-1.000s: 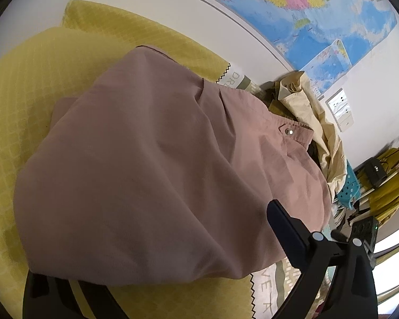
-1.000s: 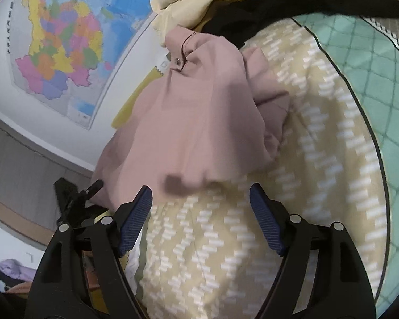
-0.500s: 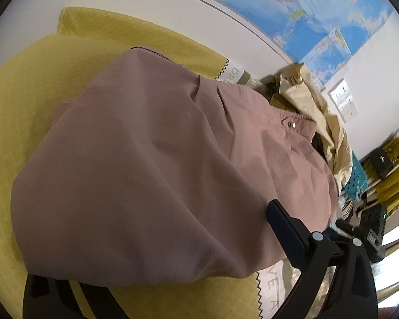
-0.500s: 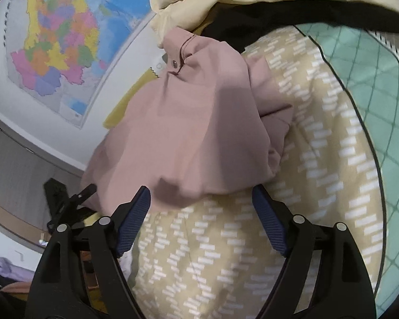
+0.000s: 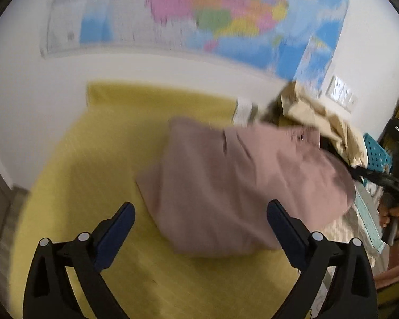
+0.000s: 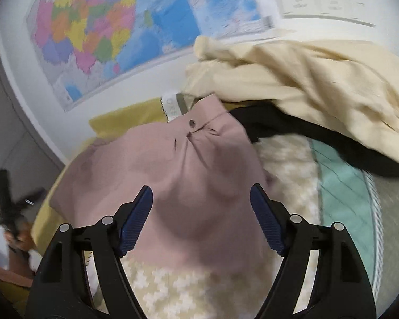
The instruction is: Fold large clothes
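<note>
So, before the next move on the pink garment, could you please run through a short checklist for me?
1. Left gripper empty, jaws apart: ok.
2. Right gripper empty, jaws closing with nothing pinched: ok.
3. Pink garment lying bunched on the yellow cover, not flat: not ok.
4. Snap button showing on top: ok.
5. Cream garment and black garment clear of the pink one: cannot tell.

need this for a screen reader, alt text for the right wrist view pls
A folded pink garment lies on a patterned bed cover, seen past the right claw, whose jaws are closing on nothing. Behind are a cream garment and a wall map.
</note>
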### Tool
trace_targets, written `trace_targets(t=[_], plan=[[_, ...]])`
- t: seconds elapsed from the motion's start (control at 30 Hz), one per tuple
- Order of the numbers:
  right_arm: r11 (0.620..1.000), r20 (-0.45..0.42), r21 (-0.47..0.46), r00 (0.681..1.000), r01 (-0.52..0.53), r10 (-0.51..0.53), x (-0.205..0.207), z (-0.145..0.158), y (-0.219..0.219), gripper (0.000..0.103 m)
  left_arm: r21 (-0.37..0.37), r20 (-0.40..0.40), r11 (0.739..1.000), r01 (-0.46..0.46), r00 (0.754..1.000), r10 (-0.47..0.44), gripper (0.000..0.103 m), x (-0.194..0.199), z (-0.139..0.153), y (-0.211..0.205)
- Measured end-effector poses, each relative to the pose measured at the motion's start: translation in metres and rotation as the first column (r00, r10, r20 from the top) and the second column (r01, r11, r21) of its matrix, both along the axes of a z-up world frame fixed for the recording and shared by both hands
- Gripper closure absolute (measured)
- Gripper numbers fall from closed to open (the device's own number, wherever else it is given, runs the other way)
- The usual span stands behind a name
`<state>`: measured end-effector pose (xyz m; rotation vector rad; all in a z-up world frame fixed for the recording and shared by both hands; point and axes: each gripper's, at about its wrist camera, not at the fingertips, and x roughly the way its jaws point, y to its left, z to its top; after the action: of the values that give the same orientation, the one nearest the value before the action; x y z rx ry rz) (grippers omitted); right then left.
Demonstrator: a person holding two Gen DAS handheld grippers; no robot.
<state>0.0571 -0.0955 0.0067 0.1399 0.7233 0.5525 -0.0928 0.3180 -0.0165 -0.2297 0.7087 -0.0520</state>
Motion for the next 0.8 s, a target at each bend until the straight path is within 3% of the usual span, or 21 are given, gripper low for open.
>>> trace_targets(t=[0.1, 0.2, 0.27, 0.33, 0.4, 0.43, 0.53, 0.67, 0.8], plan=[[0.999, -0.019, -0.034, 1.000, -0.015, 0.014, 0.037, -0.005, 0.022, 0.040, 0.028, 0.002, 0.999, 0.023, 1.000, -0.023, 0.007, 0.017, 0.009, -0.006], [0.998, -0.015, -0.066, 1.000, 0.004, -0.005, 0.067, -0.007, 0.040, 0.045, 0.077, -0.031, 0.996, 0.046, 0.999, -0.044, 0.007, 0.047, -0.001, -0.021], [0.996, -0.010, -0.084, 1.000, 0.023, -0.023, 0.081, -0.008, 0.047, 0.046, 0.078, -0.082, 0.995, 0.063, 0.995, -0.056, 0.013, 0.070, -0.015, -0.029], [0.995, -0.043, -0.097, 0.999, 0.013, -0.017, 0.098, -0.014, 0.054, 0.057, 0.098, -0.127, 0.993, 0.066, 0.990, -0.054, 0.019, 0.087, -0.030, -0.034], [0.991, -0.098, -0.137, 0.995, -0.008, -0.006, 0.114, -0.029, 0.063, 0.079, 0.135, -0.174, 0.990, 0.048, 0.984, -0.025, 0.024, 0.101, -0.044, -0.034], [0.989, -0.110, -0.151, 0.994, 0.002, -0.018, 0.117, -0.033, 0.063, 0.079, 0.148, -0.222, 0.989, 0.025, 0.975, 0.008, 0.027, 0.109, -0.055, -0.031], [0.993, -0.156, -0.114, 0.988, 0.003, -0.021, 0.124, -0.039, 0.058, 0.079, 0.101, -0.237, 0.995, -0.011, 0.971, 0.035, 0.027, 0.109, -0.059, -0.020], [0.999, -0.083, -0.040, 0.997, -0.012, 0.009, 0.091, -0.016, 0.038, 0.056, 0.103, -0.190, 0.994, -0.033, 0.980, 0.053, 0.021, 0.086, -0.042, -0.017], [0.995, -0.033, -0.022, 0.995, -0.093, 0.092, 0.045, -0.003, 0.026, 0.045, 0.037, -0.148, 0.999, -0.035, 0.988, 0.040, 0.018, 0.053, -0.031, -0.012]])
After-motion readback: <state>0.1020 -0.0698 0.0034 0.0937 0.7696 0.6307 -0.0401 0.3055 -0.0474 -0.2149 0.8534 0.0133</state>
